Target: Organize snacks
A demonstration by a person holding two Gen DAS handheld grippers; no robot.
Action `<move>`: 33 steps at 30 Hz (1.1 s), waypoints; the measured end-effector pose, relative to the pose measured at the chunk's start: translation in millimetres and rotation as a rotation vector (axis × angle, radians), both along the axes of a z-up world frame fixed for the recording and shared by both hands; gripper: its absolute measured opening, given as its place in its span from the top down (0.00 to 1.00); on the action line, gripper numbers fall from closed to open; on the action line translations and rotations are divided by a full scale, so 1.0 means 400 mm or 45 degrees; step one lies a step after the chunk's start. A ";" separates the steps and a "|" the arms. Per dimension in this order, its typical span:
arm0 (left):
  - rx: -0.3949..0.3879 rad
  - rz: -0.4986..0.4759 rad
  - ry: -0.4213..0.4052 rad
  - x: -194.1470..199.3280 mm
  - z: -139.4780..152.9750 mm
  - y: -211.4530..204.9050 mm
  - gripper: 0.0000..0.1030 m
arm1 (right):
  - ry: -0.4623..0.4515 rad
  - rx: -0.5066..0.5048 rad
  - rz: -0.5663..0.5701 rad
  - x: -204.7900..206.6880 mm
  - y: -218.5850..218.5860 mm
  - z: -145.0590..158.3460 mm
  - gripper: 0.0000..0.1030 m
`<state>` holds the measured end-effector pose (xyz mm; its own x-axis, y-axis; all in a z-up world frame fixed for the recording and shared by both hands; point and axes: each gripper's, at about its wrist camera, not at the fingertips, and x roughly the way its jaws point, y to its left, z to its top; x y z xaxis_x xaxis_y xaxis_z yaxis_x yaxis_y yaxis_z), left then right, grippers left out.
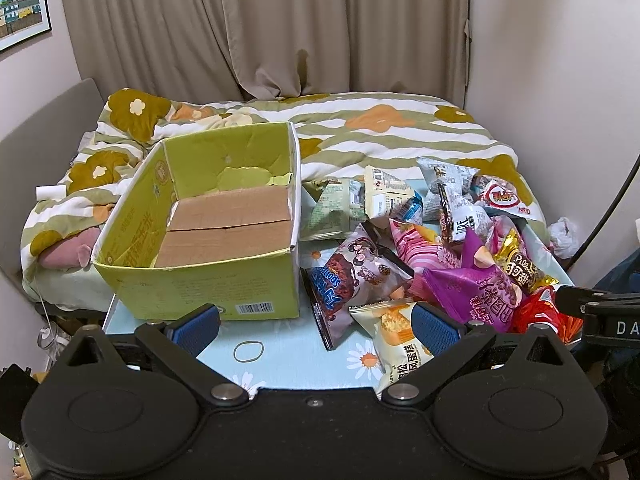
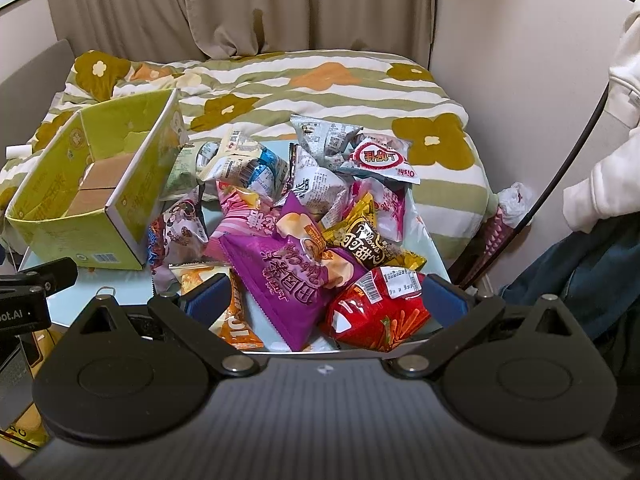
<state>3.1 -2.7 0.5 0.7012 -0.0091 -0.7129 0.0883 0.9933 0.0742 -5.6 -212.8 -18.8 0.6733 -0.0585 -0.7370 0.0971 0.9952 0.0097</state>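
Observation:
An empty green cardboard box stands open on the left of a light blue table. A heap of snack bags fills the table's right side: a purple bag, a red bag, a gold bag, a cream cake bag, a brown chocolate bag. My left gripper is open above the table's front edge, nothing between its blue pads. My right gripper is open, hovering over the purple and red bags.
A rubber band lies on the table in front of the box. A bed with a floral striped quilt sits behind the table, curtains beyond. A person in a white sleeve and jeans stands at the right with a black cable.

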 end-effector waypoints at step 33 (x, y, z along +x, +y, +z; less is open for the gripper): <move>0.004 -0.001 0.017 0.012 -0.012 -0.004 0.00 | 0.005 -0.003 -0.004 0.008 0.006 0.000 0.00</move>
<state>8.0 -4.3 -4.2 0.6918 -0.0077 -0.7220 0.0902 0.9930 0.0759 -2.3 -210.3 -18.7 0.6702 -0.0625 -0.7395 0.1002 0.9949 0.0067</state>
